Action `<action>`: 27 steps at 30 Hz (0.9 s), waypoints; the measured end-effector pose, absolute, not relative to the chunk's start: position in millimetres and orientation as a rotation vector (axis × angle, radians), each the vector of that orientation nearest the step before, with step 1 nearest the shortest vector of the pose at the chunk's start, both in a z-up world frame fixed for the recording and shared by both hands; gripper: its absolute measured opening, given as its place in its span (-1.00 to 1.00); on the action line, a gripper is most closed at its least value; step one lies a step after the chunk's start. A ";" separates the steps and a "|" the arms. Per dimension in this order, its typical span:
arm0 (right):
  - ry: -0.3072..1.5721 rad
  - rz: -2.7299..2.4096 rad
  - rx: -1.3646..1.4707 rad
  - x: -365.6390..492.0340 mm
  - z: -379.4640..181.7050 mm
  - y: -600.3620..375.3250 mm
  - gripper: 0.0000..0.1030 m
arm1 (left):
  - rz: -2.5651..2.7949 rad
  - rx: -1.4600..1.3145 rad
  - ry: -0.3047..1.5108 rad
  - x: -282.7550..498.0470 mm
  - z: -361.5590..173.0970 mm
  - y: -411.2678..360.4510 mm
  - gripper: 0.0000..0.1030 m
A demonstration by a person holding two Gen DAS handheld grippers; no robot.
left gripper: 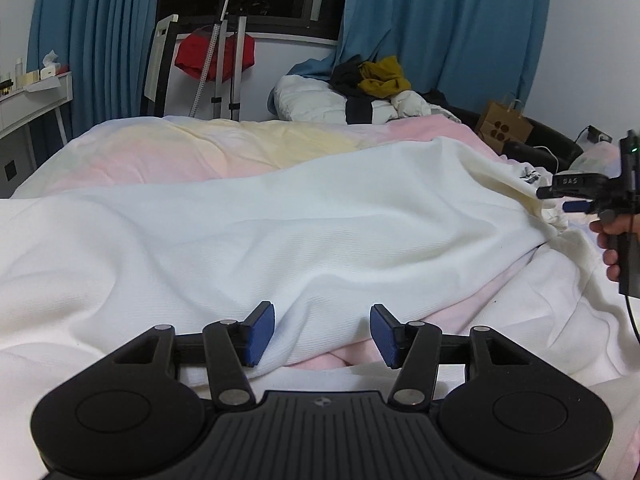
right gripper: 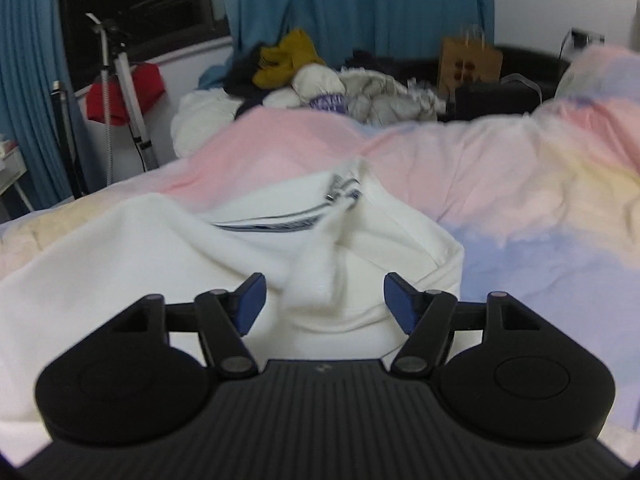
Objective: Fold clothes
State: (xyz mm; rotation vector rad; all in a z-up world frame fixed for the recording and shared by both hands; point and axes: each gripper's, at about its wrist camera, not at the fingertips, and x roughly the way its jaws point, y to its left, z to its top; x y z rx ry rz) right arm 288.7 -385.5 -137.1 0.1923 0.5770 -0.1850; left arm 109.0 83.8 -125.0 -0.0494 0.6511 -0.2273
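Left gripper (left gripper: 322, 334): nearest the lens at 6 o'clock, blue pads spread apart, nothing between them, hovering just over a fold of the white garment.
Right gripper (right gripper: 324, 302): at 6 o'clock in its own view, fingers apart, a raised ridge of white cloth in the gap but not pinched; from the left wrist it shows at 3 o'clock, gripped by a hand (left gripper: 612, 240).
Bed cover (right gripper: 520, 184): pastel pink, yellow and lilac, rumpled, filling the middle ground.
Room: blue curtains (left gripper: 440, 20) at 12 o'clock, a dark window between them, a tripod (left gripper: 230, 60) with a red cloth (left gripper: 192, 56) at 11 o'clock, a brown paper bag (left gripper: 506, 124) at 2 o'clock.
Clothes heap (right gripper: 292, 64): mustard, black and white pieces piled at the far edge of the bed.
White garment (left gripper: 280, 220): ribbed knit, spread wide across the bed cover, creased; its collar area with dark stripes (right gripper: 280, 222) lies bunched toward 12 o'clock in the right wrist view.
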 end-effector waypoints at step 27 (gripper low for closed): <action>0.457 -0.281 0.214 352.6 -83.4 -422.3 0.37 | -0.258 -0.148 0.606 130.4 -134.4 78.6 0.10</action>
